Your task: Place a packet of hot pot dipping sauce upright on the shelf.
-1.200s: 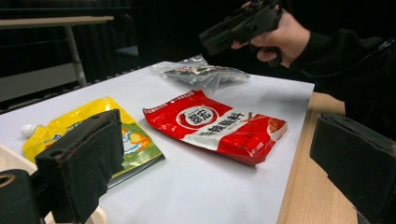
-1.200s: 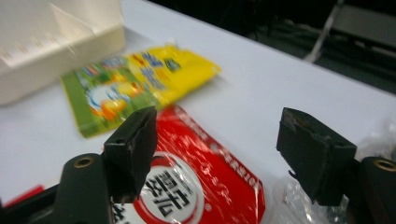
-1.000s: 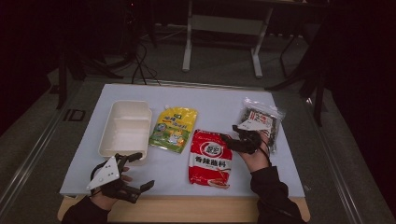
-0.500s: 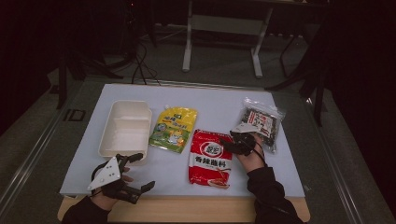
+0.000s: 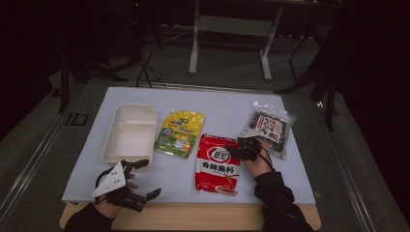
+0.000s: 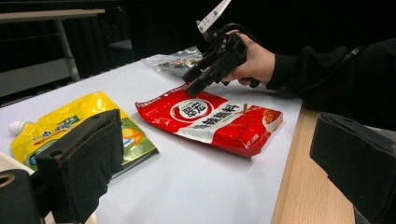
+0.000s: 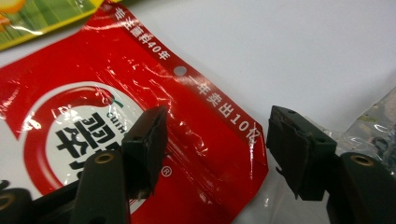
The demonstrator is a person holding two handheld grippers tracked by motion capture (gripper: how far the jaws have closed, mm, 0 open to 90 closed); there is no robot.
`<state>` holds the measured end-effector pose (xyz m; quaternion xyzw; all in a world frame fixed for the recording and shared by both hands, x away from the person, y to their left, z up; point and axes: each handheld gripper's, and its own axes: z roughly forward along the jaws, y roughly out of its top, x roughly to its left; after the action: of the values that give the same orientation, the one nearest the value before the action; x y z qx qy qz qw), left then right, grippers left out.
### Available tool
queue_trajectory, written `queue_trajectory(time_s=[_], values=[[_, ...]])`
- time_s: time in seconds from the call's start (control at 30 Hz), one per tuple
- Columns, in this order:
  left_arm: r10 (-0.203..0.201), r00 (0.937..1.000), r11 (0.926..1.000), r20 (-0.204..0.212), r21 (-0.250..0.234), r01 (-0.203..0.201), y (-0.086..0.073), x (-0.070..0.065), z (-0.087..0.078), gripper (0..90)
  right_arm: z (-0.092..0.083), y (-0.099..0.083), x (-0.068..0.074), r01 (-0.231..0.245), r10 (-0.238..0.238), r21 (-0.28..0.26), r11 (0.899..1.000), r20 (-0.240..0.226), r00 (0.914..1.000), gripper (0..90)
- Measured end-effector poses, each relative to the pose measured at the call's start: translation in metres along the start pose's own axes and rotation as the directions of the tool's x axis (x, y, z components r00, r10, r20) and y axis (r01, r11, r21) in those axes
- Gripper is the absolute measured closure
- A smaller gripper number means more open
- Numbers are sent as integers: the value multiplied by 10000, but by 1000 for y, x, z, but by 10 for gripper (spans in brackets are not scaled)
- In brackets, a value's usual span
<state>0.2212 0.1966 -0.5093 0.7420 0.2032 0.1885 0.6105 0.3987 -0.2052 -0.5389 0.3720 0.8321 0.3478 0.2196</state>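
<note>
A dark room surrounded a white table [image 5: 227, 104] with a wooden strip along its near edge; the legs of a stand rose on the floor beyond its far edge. Four things lay on the surface: a white tray [image 5: 129, 131] toward the left edge, a yellow-green pouch [image 5: 180, 134] beside it, a red packet [image 5: 218, 163] near the middle of the near half, and a clear bag of dark contents [image 5: 269, 127] toward the right edge.

The right gripper [image 5: 237, 150] hung over the red packet's far right corner, close above it. In the right gripper view its jaws stood apart with that corner [image 7: 233, 154] between them, one jaw over the red film and the other past the packet's edge; the pads pressed on nothing. The jaws had just been opening a little. The left gripper view showed this gripper [image 6: 194, 84] tilted down at the packet [image 6: 210, 119].

The left gripper [image 5: 145, 179] sat at the near left corner of the surface, just below the tray, jaws spread wide and empty. The pouch [image 6: 65, 126] lay behind one of its jaws in its own view.
</note>
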Motion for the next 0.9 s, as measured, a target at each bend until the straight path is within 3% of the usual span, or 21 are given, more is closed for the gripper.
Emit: queue_trajectory(time_s=[0.2,0.27,0.37,0.4,0.57,0.67,0.77,0.8,0.83,0.87,0.9], values=[[5,10000,10000,60,20,-5,0,0,1,37,5,0,3,26,-29,325,9995,85,10000,353],[13,10000,10000,67,48,-13,0,-1,1,37,7,0,1,-363,370,441,9984,-170,9992,358],[39,10000,10000,87,91,-40,-1,-1,2,37,8,0,0,-466,477,456,9979,-237,9986,357],[56,10000,9999,82,114,-57,-1,-1,2,37,8,1,-2,-730,753,587,9956,-365,9965,356],[68,9999,9999,82,108,-69,-1,-1,3,37,8,3,-2,-1049,1089,815,9911,-455,9930,397],[133,9999,9998,55,115,-134,-1,-2,3,37,7,3,0,-920,958,843,9922,-412,9946,436],[149,9999,9998,59,130,-150,-1,-2,3,37,5,4,2,-634,662,865,9942,-306,9973,514],[144,9999,9998,54,119,-145,-1,-2,4,37,3,5,3,-552,572,879,9946,-205,9982,634],[144,9999,9998,62,120,-144,-1,-2,4,36,3,5,3,-260,227,1042,9942,333,9992,712],[143,9999,9998,60,122,-144,-1,-2,4,36,3,4,2,-230,205,1020,9945,256,9995,731],[148,9999,9998,56,119,-148,-1,-2,4,36,2,4,-1,-327,298,1030,9941,294,9991,817]])
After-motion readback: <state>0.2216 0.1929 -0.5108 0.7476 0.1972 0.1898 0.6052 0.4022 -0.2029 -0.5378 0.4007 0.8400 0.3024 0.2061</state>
